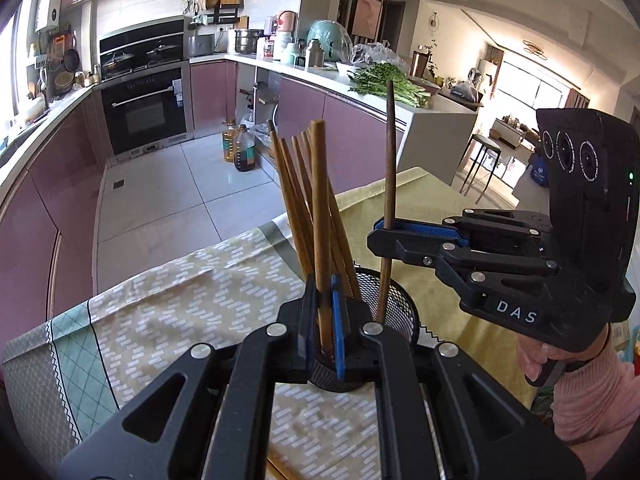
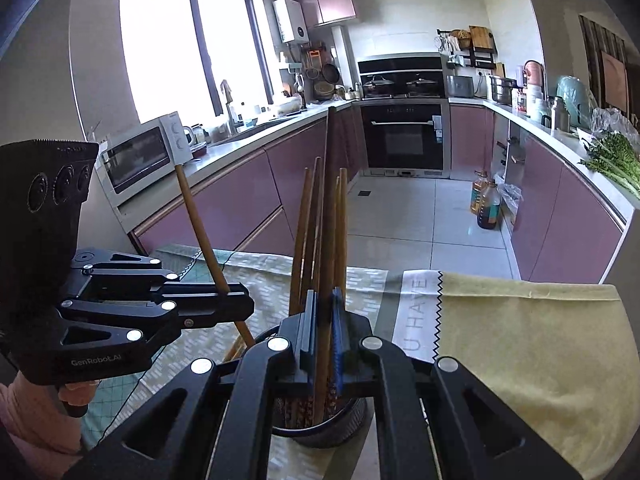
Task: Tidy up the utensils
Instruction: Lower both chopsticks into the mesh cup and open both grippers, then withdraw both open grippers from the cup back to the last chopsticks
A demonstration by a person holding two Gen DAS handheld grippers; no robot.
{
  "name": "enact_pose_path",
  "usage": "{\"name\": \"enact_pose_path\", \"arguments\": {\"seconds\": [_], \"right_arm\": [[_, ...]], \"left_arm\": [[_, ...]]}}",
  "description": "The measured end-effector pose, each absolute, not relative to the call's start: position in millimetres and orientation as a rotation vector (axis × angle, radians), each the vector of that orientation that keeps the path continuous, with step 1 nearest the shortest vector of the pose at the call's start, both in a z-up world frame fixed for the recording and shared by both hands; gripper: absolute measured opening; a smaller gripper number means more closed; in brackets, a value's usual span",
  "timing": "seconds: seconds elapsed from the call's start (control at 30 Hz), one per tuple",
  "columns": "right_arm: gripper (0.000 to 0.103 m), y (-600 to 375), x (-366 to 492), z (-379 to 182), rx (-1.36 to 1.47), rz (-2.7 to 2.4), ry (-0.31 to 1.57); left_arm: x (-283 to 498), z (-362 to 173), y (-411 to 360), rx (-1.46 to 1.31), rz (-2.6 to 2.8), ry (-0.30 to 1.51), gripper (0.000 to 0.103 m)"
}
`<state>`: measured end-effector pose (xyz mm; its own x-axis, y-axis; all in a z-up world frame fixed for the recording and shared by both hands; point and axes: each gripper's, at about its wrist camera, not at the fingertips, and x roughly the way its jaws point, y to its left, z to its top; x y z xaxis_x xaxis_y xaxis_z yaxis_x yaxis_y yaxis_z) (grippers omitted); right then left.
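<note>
A black mesh cup [image 1: 402, 308] stands on the cloth-covered table and holds several brown chopsticks [image 1: 296, 184]. My left gripper [image 1: 323, 300] is shut on a thick light-brown chopstick [image 1: 320, 200] that stands nearly upright, its lower end inside the cup. My right gripper [image 1: 384, 236], held by a hand in a pink sleeve, is shut on a darker chopstick [image 1: 390, 140] whose tip also dips into the cup. In the right wrist view the right gripper [image 2: 324, 320] pinches the dark chopstick [image 2: 330, 200] above the cup [image 2: 320, 436], and the left gripper [image 2: 240, 300] holds its chopstick [image 2: 194, 212] tilted.
A patterned cloth [image 1: 180, 312] and a yellow cloth [image 2: 520, 340] cover the table, whose far edge drops to a tiled floor [image 1: 168, 200]. Oil bottles [image 1: 242, 148] stand on the floor by purple cabinets. A stool [image 1: 484, 160] is beyond the table's right corner.
</note>
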<state>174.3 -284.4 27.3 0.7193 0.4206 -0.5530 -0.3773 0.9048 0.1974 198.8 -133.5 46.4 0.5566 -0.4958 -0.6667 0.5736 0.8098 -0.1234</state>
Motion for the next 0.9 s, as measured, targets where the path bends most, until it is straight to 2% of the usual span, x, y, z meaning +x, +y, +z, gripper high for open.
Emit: {"name": "enact_pose_path", "arguments": {"seconds": [0.23,0.33,0.47,0.53,0.6,0.7,0.77,0.83,0.9], "right_arm": [[0.007,-285.4,182.5,22.1,0.098,0.431,0.642],[0.008,-287.7,184.6,18.7,0.113,0.424,0.650],[0.008,-289.6,180.1,16.2,0.125,0.421,0.649],[0.015,-291.3,175.1,16.6,0.135,0.427,0.642],[0.020,-291.9,167.4,18.8,0.138,0.439,0.628],[0.026,-289.1,148.5,25.7,0.127,0.471,0.588],[0.030,-283.3,131.8,30.9,0.112,0.506,0.559],[0.041,-277.3,116.4,32.3,0.097,0.549,0.543],[0.048,-267.4,104.9,29.8,0.085,0.595,0.548]], "left_arm": [[215.4,39.3,-132.7,0.090,-0.606,0.774,0.010],[217.4,34.1,-131.8,0.077,-0.599,0.778,0.018],[208.5,31.8,-121.3,0.055,-0.573,0.742,0.020],[200.5,32.5,-111.1,0.038,-0.557,0.715,0.026],[191.4,33.5,-102.9,0.036,-0.544,0.694,0.027],[173.1,34.9,-85.0,0.021,-0.528,0.651,0.033],[160.8,35.0,-73.7,0.017,-0.506,0.622,0.042],[150.6,34.2,-63.6,0.012,-0.486,0.601,0.050],[138.7,29.7,-50.4,0.005,-0.454,0.586,0.053]]}}
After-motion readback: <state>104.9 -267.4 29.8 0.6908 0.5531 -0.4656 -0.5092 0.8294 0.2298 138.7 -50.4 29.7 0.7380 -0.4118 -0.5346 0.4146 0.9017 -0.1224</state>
